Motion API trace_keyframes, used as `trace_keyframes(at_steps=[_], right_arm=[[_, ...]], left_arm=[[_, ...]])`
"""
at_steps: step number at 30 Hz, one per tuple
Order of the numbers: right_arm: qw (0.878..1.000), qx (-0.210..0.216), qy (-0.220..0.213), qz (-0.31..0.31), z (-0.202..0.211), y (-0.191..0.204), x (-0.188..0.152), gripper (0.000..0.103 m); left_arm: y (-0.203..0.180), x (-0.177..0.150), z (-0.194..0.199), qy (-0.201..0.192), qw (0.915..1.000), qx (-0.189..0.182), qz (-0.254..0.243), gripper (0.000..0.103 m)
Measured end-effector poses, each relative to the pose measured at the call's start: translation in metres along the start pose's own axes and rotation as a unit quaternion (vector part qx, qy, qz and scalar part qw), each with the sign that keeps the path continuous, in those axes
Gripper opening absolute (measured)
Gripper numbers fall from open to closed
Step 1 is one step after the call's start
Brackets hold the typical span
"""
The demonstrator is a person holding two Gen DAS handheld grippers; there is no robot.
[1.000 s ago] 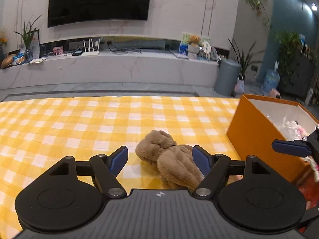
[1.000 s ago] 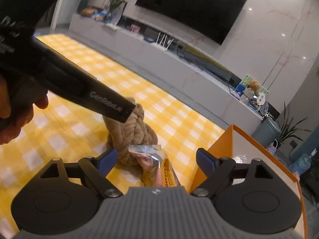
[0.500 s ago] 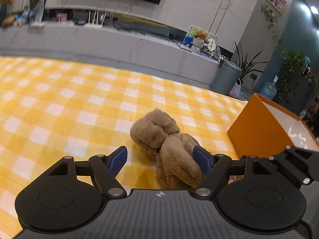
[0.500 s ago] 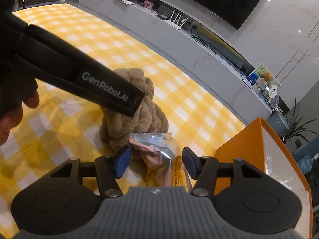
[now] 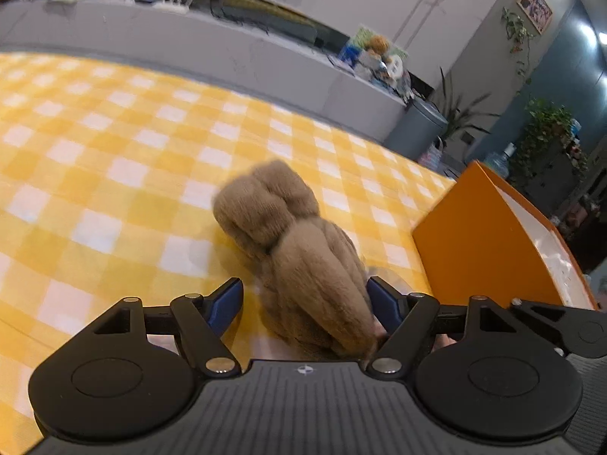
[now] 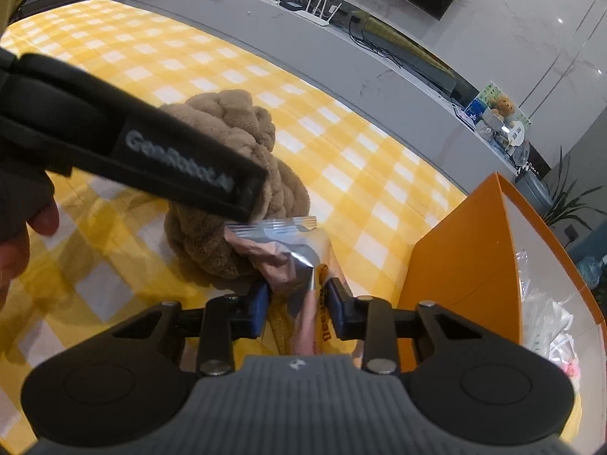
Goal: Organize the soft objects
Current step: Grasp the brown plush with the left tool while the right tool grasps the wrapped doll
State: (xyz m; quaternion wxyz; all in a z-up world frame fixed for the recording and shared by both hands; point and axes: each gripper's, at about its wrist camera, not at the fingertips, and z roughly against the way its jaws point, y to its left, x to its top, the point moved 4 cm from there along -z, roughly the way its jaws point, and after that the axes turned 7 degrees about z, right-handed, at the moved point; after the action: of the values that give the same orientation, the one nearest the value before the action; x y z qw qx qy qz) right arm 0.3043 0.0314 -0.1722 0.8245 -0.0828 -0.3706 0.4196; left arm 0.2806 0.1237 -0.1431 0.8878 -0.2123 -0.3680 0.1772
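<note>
A brown knotted plush cushion [image 5: 288,235] lies on the yellow checked tablecloth [image 5: 114,144]. My left gripper [image 5: 303,303] is open, its blue fingers on either side of the cushion's near end. In the right wrist view the cushion [image 6: 235,159] lies beside a silver and orange snack packet [image 6: 299,265]. My right gripper [image 6: 297,303] is shut on that packet, low over the cloth. The left gripper's black body [image 6: 125,151] crosses in front of the cushion.
An open orange box [image 5: 489,242] with white items inside stands right of the cushion; it also shows in the right wrist view [image 6: 470,265]. A grey TV bench [image 5: 227,49] and plants lie beyond the table.
My right gripper has closed on the snack packet. My left gripper has moved down and forward around the cushion's near end, still open.
</note>
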Motion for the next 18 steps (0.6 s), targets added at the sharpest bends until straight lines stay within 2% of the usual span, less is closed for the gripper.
trace_keyframes(at_steps=[1, 5, 9, 11, 15, 18], right_arm=[[1.000, -0.001, 0.001, 0.001, 0.000, 0.000, 0.000, 0.031], [1.000, 0.000, 0.000, -0.005, 0.002, -0.002, -0.001, 0.028], [1.000, -0.001, -0.003, -0.005, 0.009, -0.004, 0.001, 0.025], [1.000, 0.004, -0.006, -0.013, 0.013, -0.006, 0.003, 0.024], [0.999, 0.020, -0.016, -0.038, 0.025, -0.011, 0.007, 0.024], [0.999, 0.022, -0.033, -0.035, 0.039, -0.012, 0.013, 0.023]], left_arm=[[-0.002, -0.002, -0.003, 0.009, 0.9999, -0.004, -0.006, 0.077], [-0.008, -0.001, 0.002, -0.001, 0.9997, -0.009, -0.023, 0.057], [-0.007, 0.003, 0.011, -0.017, 0.9997, -0.007, -0.014, 0.048], [-0.008, 0.007, 0.019, -0.035, 0.9993, -0.003, -0.014, 0.047], [-0.012, 0.016, 0.036, -0.075, 0.9960, 0.029, -0.039, 0.046], [-0.011, 0.016, 0.042, -0.077, 0.9955, 0.037, -0.040, 0.047]])
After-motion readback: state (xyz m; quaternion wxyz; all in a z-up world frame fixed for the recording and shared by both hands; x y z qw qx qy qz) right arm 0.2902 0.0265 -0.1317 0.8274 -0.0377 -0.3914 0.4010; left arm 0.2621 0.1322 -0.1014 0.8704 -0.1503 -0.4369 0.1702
